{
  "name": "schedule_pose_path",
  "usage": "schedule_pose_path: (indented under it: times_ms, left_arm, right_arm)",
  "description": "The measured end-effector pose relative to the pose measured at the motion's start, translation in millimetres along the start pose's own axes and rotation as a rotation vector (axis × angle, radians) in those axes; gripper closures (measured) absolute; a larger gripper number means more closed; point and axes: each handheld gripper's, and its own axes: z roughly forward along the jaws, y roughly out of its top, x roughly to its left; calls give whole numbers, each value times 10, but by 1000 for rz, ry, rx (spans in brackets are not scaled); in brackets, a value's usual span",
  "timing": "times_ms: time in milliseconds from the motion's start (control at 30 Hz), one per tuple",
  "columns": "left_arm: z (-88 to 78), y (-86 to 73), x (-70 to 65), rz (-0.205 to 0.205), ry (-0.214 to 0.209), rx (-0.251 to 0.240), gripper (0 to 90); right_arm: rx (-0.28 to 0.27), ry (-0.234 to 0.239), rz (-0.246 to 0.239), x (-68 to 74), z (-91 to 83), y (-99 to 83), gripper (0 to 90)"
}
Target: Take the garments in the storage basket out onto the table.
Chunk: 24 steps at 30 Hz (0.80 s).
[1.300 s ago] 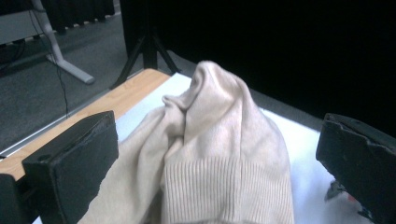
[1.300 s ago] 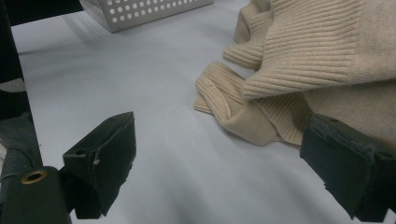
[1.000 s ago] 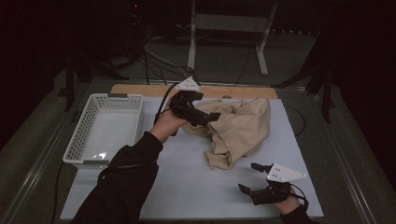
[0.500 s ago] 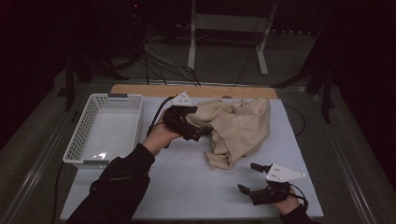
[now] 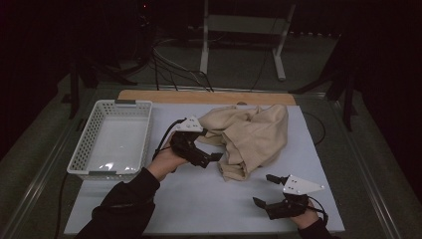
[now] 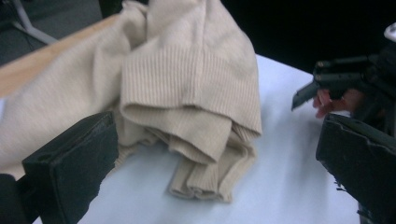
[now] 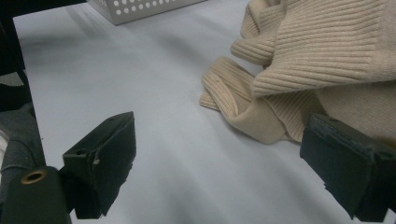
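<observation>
Now, change vs. earlier frames: left gripper (image 5: 211, 158) has dropped toward the person and lies lower on the mat than a second ago; the sweater's left edge has been drawn out with it, then let go. Right gripper (image 5: 266, 190) unchanged, same spot at the near right corner.

Left gripper, state: jaws spread wide, nothing between them in the left gripper view; folded ribbed hem sits ahead of and between the two black pads, not pinched.

Left gripper, pose: held by the left hand (image 5: 165, 160), forearm in a dark sleeve (image 5: 124, 206) coming up from the bottom edge; jaws aim rightward at the sweater, grey three-cornered plate on top.

Right gripper, state: released, jaws apart; bare mat between the pads in the right gripper view.

Right gripper, pose: low over the mat, jaws pointing left and slightly up the table, sweater's lower cuff just off its far pad; well apart from the left gripper.

Sweater (image 5: 251, 134): beige knit, crumpled, on the centre-right of the white mat (image 5: 209, 199), upper edge near the wooden strip (image 5: 149, 94) at the far side. Ribbed folds stacked at the near corner (image 6: 205, 158); same folds close up (image 7: 261, 107).

Basket (image 5: 79, 157): white, perforated, on the left of the mat, apart from the sweater; its corner seen at top of the right gripper view (image 7: 140, 7).
</observation>
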Motion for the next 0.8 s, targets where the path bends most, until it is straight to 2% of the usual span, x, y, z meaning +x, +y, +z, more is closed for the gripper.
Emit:
schedule_pose_path:
  times_ms: [267, 367, 600, 700, 800]
  left_arm:
    - [-7, -232, -83, 12, -17, 14, 2]
    - [-3, -294, -107, 1, -26, 19, 2]
    - [-3, -536, -183, -7, -49, 53, 3]
    - [-17, -655, -212, 3, -48, 71, 2]
    - [-34, -757, -223, -7, -47, 81, 3]
  right_arm:
    - [0, 3, 1, 4, 1, 0, 109]
    - [0, 3, 1, 6, 3, -1, 109]
    - [2, 3, -1, 10, 6, -2, 109]
    - [3, 4, -3, 13, 5, -2, 109]
    - [0, 3, -5, 12, 1, -2, 109]
